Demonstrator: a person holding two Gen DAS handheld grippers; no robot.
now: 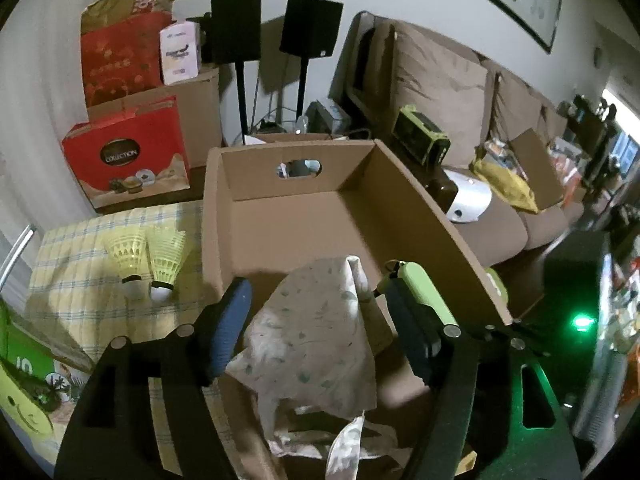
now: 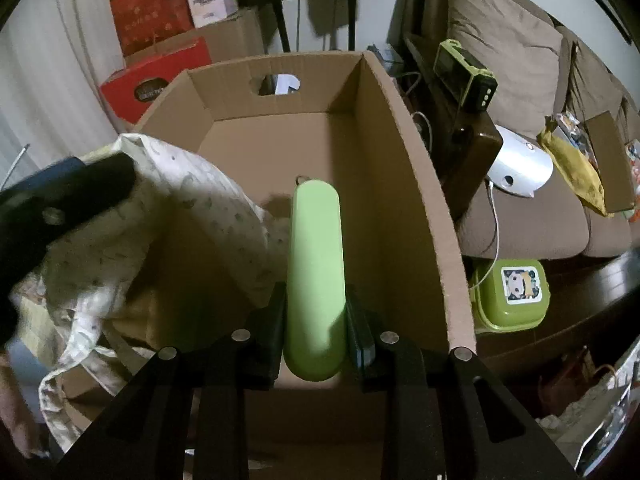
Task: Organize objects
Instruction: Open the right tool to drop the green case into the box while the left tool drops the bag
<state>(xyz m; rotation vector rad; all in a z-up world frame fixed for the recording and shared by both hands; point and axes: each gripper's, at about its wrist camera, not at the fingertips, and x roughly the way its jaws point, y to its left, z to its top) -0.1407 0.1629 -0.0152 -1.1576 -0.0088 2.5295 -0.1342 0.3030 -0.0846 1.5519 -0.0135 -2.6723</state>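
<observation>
The near end of the patterned cloth (image 1: 316, 344) runs out of the bottom edge in the left wrist view, and the near wall of the cardboard box (image 1: 288, 184) is hidden under it. In the right wrist view the left gripper (image 2: 60, 196) is blurred and cut by the left edge. The green case (image 2: 316, 272) hides the box floor under it. The print on the white carton (image 1: 180, 54) far left is too small to read.

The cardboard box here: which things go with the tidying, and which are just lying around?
Part of the job:
- cardboard box
- green case, clamped in the right gripper
- patterned cloth, between the open left gripper jaws
- two shuttlecocks, perhaps next

Just lying about:
- sofa
- red gift box
- speakers
- green lunchbox
</observation>
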